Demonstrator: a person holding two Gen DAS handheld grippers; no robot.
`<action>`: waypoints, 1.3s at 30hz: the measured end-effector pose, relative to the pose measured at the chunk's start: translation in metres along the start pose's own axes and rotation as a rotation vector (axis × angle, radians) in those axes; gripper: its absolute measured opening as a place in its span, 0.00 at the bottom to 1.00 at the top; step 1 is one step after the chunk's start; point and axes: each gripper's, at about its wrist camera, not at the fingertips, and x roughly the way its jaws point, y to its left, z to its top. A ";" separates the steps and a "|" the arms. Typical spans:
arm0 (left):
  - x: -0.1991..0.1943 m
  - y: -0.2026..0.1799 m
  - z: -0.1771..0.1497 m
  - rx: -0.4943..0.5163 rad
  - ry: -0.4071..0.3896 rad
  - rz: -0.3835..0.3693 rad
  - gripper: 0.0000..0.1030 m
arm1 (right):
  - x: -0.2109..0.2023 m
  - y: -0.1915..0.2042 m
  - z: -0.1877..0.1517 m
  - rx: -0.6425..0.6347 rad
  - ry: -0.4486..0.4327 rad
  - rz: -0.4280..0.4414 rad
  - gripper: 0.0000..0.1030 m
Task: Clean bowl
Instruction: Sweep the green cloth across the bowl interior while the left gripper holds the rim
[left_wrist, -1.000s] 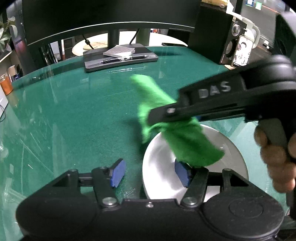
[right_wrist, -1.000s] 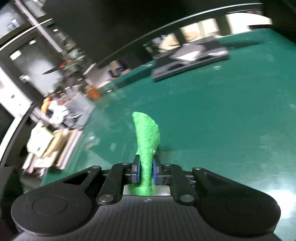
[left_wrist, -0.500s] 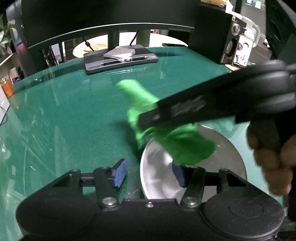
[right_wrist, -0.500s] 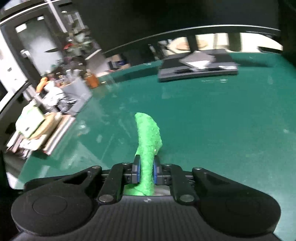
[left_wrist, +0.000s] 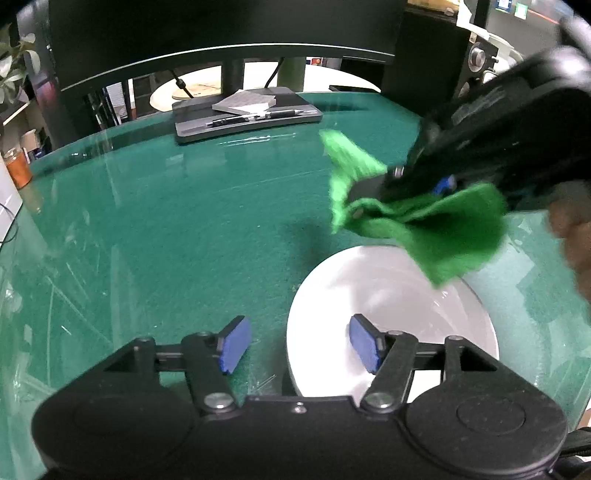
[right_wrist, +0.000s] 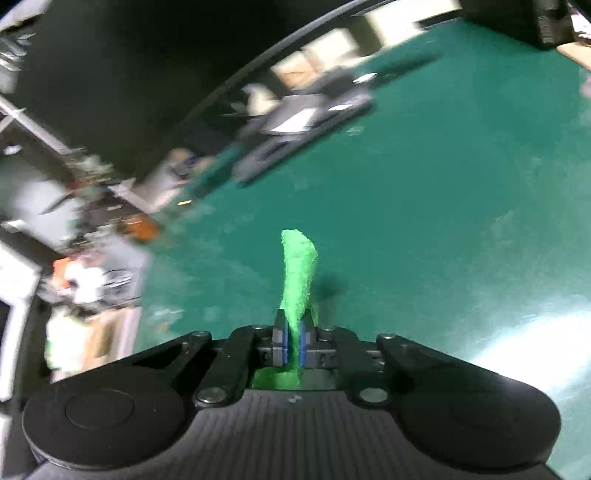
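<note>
- Left wrist view: white bowl (left_wrist: 391, 317) sits on green table (left_wrist: 184, 229), lower right of centre, right at the left gripper (left_wrist: 301, 345).
- Left gripper fingers stand about half open; blue pads (left_wrist: 234, 345) straddle the bowl's near-left rim, one outside over the table, the other over the inside. Cannot tell if either pad touches the rim; no squeeze visible. Its jaws have just been opening a little, with the rim between them.
- Right gripper (left_wrist: 373, 199) comes in from the right, blurred, above the bowl's far edge. Part of a hand (left_wrist: 572, 240) shows at the right edge.
- Green cloth (left_wrist: 436, 229) is pinched in the right gripper, bunched; one flap sticks up to the left, the bigger flap hangs down over the bowl's far right rim. Cloth looks lifted off the bowl floor; contact with the rim is unclear because of blur.
- Bowl interior visible is plain white, glossy.
- Right wrist view: right gripper (right_wrist: 293, 345) pads are pressed nearly together on the cloth (right_wrist: 299, 273); the jaws have just been closing on it. A narrow strip of cloth stands up past the fingertips, more hangs below. Bowl is not seen here.
- Background: dark tray (left_wrist: 247, 118) with a notepad (left_wrist: 245, 103) and pen (left_wrist: 258, 116) at the table's far side; in the right wrist view it is heavily blurred.
</note>
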 end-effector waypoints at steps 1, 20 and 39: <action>0.000 0.000 0.000 0.000 0.000 -0.001 0.60 | -0.002 0.012 -0.002 -0.074 0.007 0.006 0.06; -0.001 0.000 -0.001 -0.002 0.002 -0.005 0.63 | 0.014 0.061 -0.042 -0.478 0.025 0.000 0.08; 0.000 -0.001 0.000 0.008 -0.001 0.000 0.62 | 0.022 0.058 -0.041 -0.434 -0.014 -0.070 0.09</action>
